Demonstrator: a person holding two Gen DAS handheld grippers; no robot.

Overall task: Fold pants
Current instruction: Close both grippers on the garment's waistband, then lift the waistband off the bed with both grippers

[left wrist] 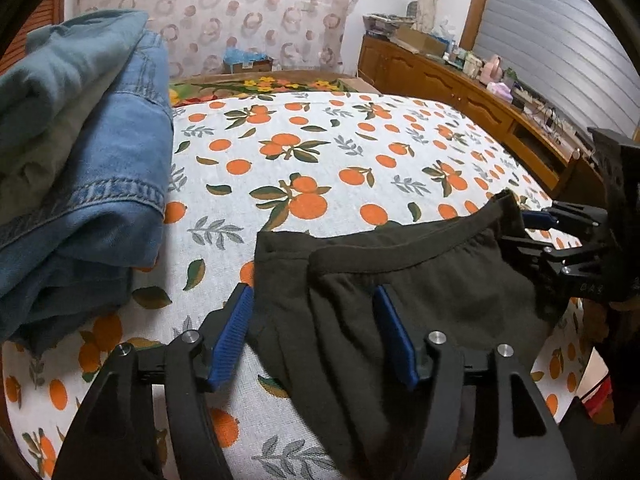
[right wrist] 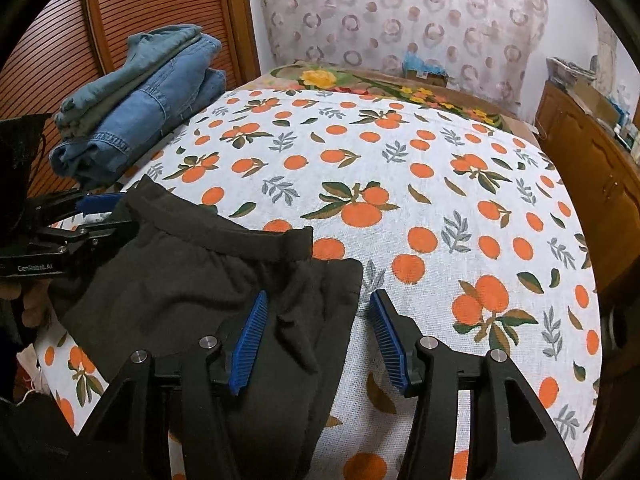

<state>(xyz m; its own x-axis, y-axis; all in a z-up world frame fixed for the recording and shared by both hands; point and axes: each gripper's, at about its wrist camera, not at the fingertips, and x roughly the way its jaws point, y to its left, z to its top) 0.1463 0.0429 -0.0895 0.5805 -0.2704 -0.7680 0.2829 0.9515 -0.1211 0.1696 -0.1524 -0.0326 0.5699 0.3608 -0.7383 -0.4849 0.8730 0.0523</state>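
Note:
Black pants lie crumpled on the orange-print bed sheet, the elastic waistband facing away. My left gripper stands open over the pants' left edge, its blue pads apart with loose fabric between them, not pinched. In the right wrist view the pants fill the lower left. My right gripper is open astride their right edge, one pad over cloth, the other over bare sheet. Each gripper also shows in the other's view, the right gripper and the left gripper by the waistband's ends.
A stack of folded jeans sits at the bed's left side, also seen as the denim stack. A wooden sideboard with clutter runs along the right. A louvred wooden door stands behind the stack. Bare sheet stretches beyond the waistband.

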